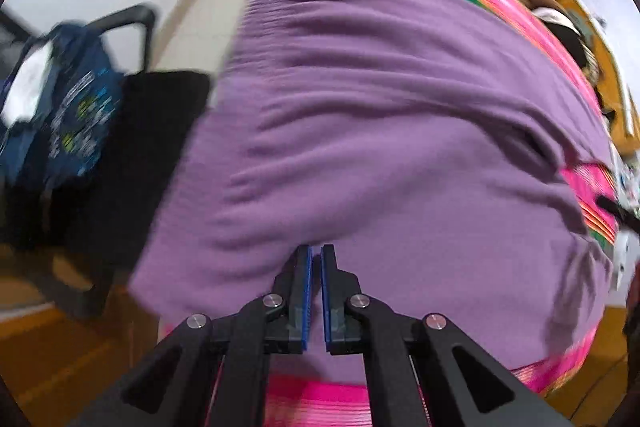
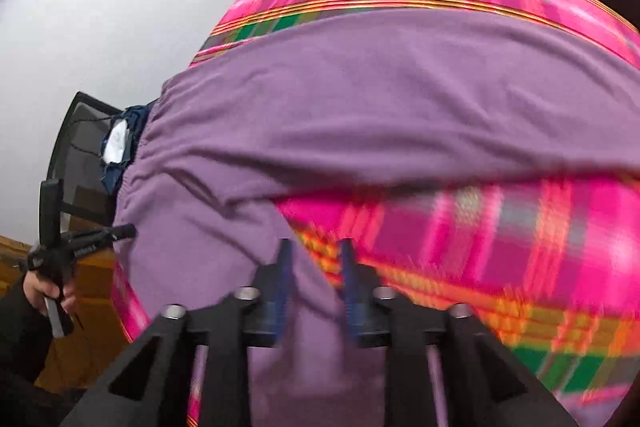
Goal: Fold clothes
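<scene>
Purple garment [image 1: 380, 115] on pink plaid blanket [image 2: 500, 235], left tongs [image 1: 316, 255] together, right tongs [image 2: 316, 251] apart, blue bag [image 1: 68, 107] nr chair.

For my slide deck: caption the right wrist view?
Right gripper open above a purple garment spread on a pink plaid blanket.

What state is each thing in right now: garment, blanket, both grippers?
purple garment: spread on the blanket, wrinkled, one edge doubled over
plaid blanket: laid flat beneath the garment
left gripper: jaws shut at the garment's near edge
right gripper: jaws open, nothing pinched
</scene>
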